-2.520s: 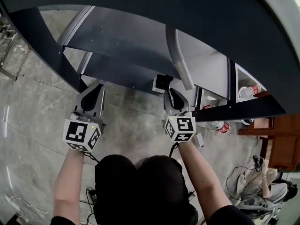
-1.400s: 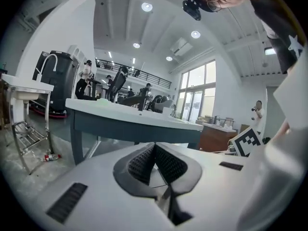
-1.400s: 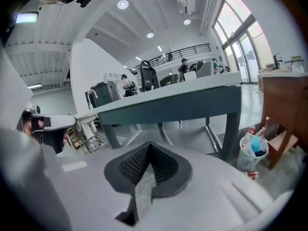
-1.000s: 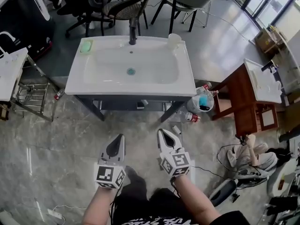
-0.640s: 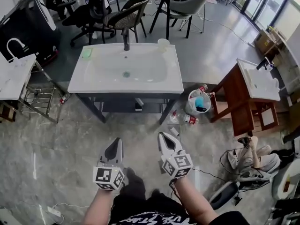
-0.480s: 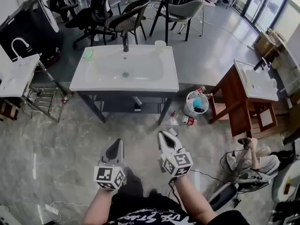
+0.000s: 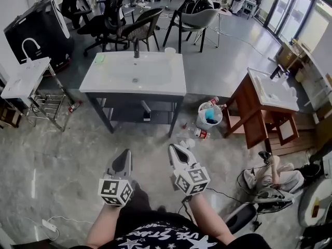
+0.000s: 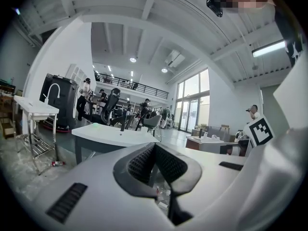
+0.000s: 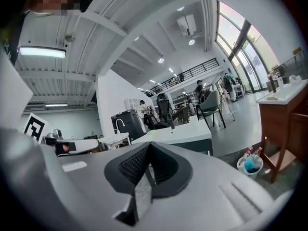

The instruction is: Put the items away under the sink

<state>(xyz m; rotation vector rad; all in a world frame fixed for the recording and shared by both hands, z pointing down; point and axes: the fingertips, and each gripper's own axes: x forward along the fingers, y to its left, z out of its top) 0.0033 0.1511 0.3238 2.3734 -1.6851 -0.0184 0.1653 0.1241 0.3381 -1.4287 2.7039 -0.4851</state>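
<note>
Head view: the left gripper [image 7: 125,154] and right gripper [image 7: 174,150], both clenched empty, hang well short of bottles [image 7: 200,133] beside the sink [image 7: 155,82]; marble floor [image 7: 57,144], chairs [image 7: 199,18] behind.

Your left gripper [image 7: 125,156] and right gripper [image 7: 174,150] are built alike: pale grey shells that taper to a beak-like point, lined inside with black ribbed pads [image 8: 142,161]. Each carries a white cube at its near end, printed with black square markers: the left cube [image 7: 114,191] and the right cube [image 7: 191,179]. A dark slotted vent [image 8: 67,202] marks the left shell. You wear a black shirt [image 7: 155,236] printed with white stars.
</note>
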